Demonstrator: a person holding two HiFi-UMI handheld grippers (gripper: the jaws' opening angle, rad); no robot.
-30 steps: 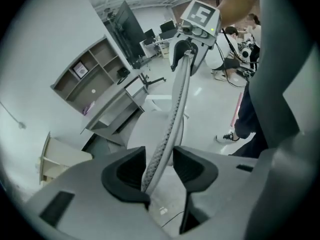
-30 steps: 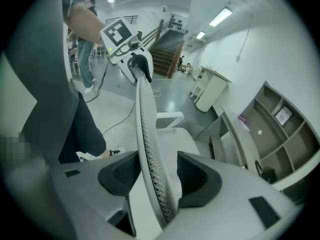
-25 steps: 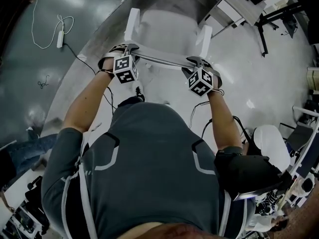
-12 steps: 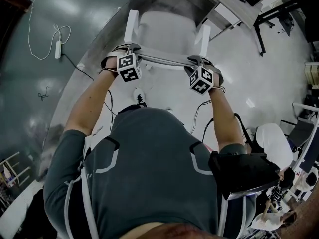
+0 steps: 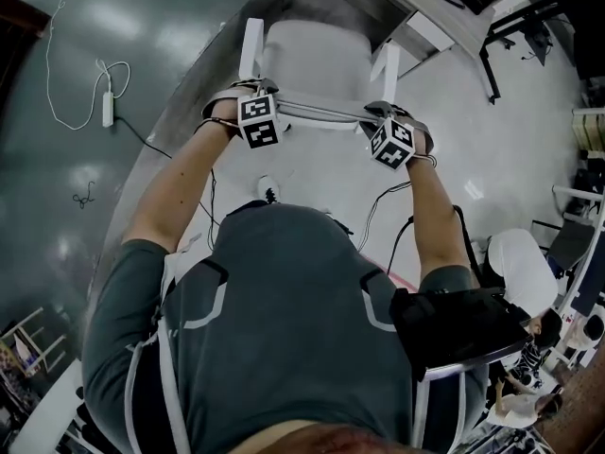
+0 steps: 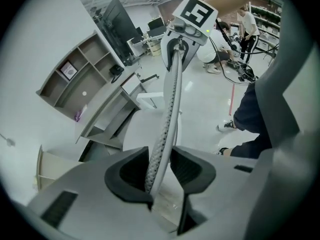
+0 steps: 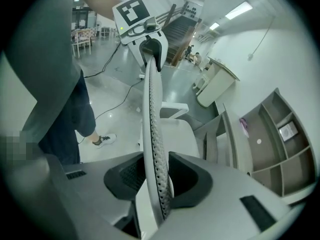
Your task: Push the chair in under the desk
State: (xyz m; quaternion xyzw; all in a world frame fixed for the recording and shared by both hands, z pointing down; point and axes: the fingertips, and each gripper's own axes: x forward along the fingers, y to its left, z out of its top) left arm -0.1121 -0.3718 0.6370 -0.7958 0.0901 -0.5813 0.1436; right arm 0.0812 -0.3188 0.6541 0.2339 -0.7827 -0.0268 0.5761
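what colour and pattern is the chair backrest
Light grey backrest with a dotted mesh texture; clearest in the right gripper view.

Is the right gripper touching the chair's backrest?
Touching. Right gripper view: the closing fingers of the right gripper press both faces of the chair backrest.

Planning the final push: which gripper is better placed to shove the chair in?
Right, marginally. The chair back runs straight through the right gripper, slanted through the left gripper; both are closing on it. Better push with both.
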